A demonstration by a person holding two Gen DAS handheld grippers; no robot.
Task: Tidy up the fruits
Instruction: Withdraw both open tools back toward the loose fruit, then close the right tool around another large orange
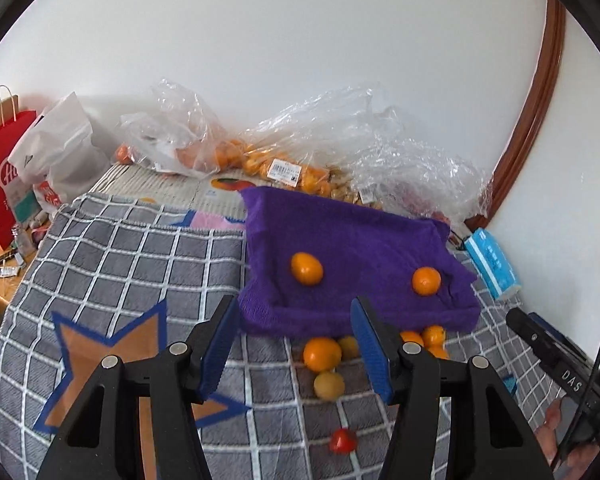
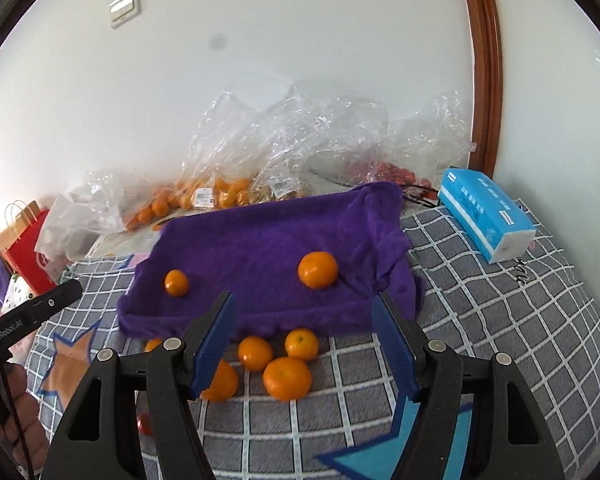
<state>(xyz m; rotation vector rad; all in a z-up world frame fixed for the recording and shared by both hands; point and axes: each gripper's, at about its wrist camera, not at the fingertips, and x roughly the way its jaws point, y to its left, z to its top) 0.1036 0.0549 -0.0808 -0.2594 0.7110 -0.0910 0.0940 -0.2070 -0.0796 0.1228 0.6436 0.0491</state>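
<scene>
Currently both tongs, left tongs (image 1: pixel 296 344) and right tongs (image 2: pixel 304 344), stand apart and empty. Two oranges (image 2: pixel 317 269) rest on the purple towel (image 2: pixel 268 240); others (image 2: pixel 287 378) cluster at its near edge. Risk: nudged round fruit rolls off the blanket (image 2: pixel 500 320).

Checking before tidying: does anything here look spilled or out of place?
Yes. Loose oranges lie scattered on the checked blanket by the purple cloth, two more sit on the cloth, and a small red fruit lies apart.
</scene>
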